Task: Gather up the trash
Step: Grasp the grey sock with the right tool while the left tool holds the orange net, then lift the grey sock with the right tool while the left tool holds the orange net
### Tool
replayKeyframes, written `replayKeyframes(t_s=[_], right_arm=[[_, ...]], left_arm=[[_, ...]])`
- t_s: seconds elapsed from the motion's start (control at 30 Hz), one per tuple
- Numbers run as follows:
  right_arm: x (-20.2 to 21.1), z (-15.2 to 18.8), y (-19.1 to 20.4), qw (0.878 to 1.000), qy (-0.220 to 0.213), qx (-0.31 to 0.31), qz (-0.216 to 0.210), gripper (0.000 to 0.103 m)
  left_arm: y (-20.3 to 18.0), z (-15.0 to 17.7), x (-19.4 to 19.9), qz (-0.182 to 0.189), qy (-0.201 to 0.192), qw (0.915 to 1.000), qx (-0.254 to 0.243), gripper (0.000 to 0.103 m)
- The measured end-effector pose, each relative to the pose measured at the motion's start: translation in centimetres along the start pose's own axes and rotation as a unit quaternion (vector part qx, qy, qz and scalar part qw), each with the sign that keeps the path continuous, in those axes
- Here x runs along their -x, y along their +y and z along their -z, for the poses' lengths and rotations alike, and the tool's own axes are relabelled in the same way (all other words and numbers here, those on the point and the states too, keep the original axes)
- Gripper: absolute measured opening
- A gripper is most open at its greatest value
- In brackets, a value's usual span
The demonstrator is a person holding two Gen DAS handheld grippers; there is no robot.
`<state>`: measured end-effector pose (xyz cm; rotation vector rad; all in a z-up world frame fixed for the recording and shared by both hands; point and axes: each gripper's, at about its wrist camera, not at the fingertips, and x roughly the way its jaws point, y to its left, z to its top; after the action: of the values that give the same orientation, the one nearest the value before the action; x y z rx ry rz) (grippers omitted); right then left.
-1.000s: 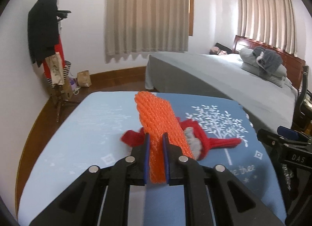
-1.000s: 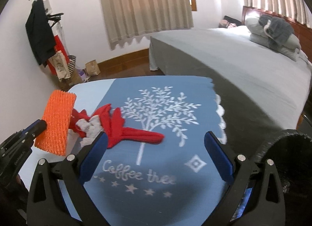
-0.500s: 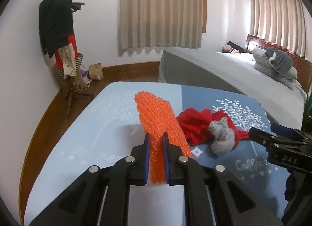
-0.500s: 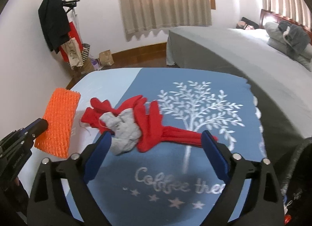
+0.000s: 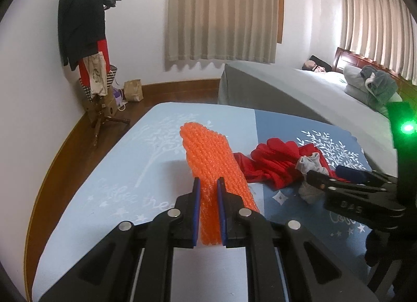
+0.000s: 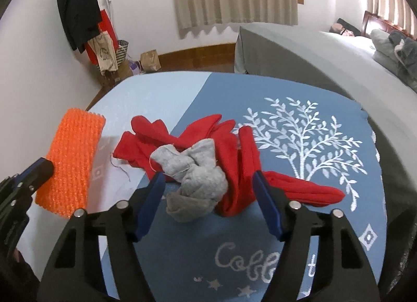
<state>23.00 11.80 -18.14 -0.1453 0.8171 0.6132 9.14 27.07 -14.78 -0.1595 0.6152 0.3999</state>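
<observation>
The right gripper (image 6: 208, 189) is wide open with the crumpled grey cloth (image 6: 195, 171) straight ahead between its tips, on the blue tablecloth (image 6: 325, 223) over the red cloth (image 6: 234, 132), while the left gripper (image 5: 208, 195) pinches the orange foam net (image 5: 211, 161) beside it.

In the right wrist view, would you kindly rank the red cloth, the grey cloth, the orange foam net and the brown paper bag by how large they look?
1. Red cloth
2. Orange foam net, though nearness to the camera may inflate it
3. Grey cloth, not far behind the net
4. Brown paper bag, distant, so its true size is unsure
</observation>
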Motion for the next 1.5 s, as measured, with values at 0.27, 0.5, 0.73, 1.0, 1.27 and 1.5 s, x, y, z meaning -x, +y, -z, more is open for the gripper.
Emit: replayKeyframes(t_s=[0.27, 0.5, 0.73, 1.0, 1.27, 1.5], right_arm=[[0.0, 0.1, 0.1, 1.000, 0.015, 0.005, -0.022, 0.037], [2.9, 0.1, -0.5, 0.999, -0.005, -0.001, -0.035, 0.035], [5.0, 1.5, -1.1, 0.999, -0.005, -0.001, -0.040, 0.034], [5.2, 3.9, -1.7, 1.000, 0.011, 0.000, -0.015, 0.051], [7.1, 4.0, -2.1, 1.000, -0.015, -0.009, -0.023, 0.054], [5.4, 3.3, -0.7, 0.999, -0.005, 0.008, -0.034, 0.046]], left_arm=[[0.0, -0.1, 0.3, 0.006, -0.003, 1.0000, 0.000, 0.012], [-0.3, -0.4, 0.9, 0.013, -0.011, 0.9999, -0.003, 0.012], [-0.8, -0.3, 1.6, 0.025, -0.013, 0.9996, -0.008, 0.012], [-1.5, 1.2, 0.8, 0.027, 0.012, 0.9994, -0.018, 0.012], [-1.4, 1.6, 0.6, 0.026, 0.018, 0.9993, -0.018, 0.012], [-0.9, 1.6, 0.7, 0.021, 0.019, 0.9995, -0.012, 0.012]])
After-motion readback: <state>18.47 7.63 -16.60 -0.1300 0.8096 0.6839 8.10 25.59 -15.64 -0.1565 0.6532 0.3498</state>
